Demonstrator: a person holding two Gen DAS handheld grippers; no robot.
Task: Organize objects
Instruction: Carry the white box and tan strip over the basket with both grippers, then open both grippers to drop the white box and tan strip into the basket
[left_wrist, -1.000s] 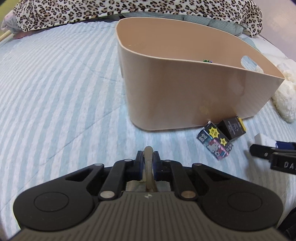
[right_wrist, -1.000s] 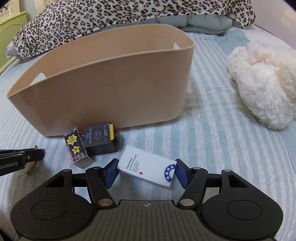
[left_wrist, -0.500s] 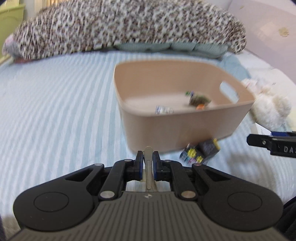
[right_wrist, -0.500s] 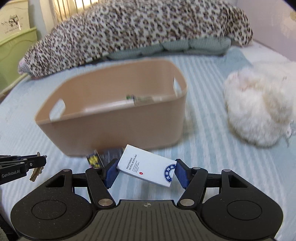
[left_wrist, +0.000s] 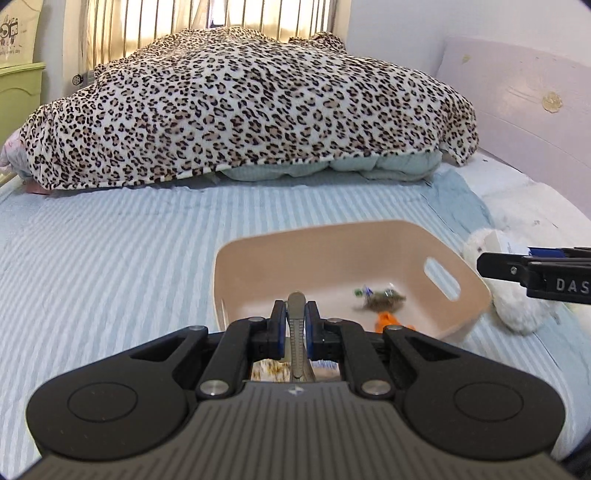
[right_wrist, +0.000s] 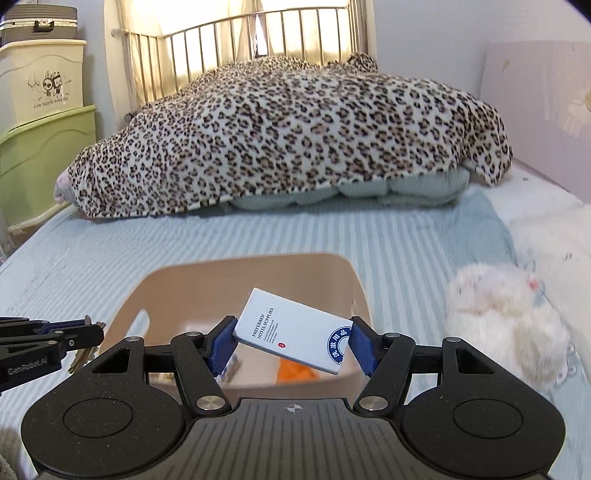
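A beige plastic basket (left_wrist: 476, 291) stands on the striped bed; it also shows in the right wrist view (right_wrist: 354, 280). Inside lie a greenish item (left_wrist: 384, 297) and an orange item (left_wrist: 388, 319). My left gripper (left_wrist: 295, 314) is shut on a thin brass key (left_wrist: 295, 325) and is held over the basket's near left edge; it shows in the right wrist view (right_wrist: 88, 330). My right gripper (right_wrist: 291, 339) is shut on a white hotel-supplies box (right_wrist: 291, 332), tilted, above the basket's near rim.
A white plush toy (right_wrist: 506, 325) lies right of the basket. A leopard-print blanket (left_wrist: 240, 110) is heaped at the far end of the bed. Green and cream storage bins (right_wrist: 40, 129) stand at the left beyond the bed.
Both grippers have risen and moved forward from bed level in front of the basket to above its near rim, each keeping its object. The small boxes by the basket have dropped out of view.
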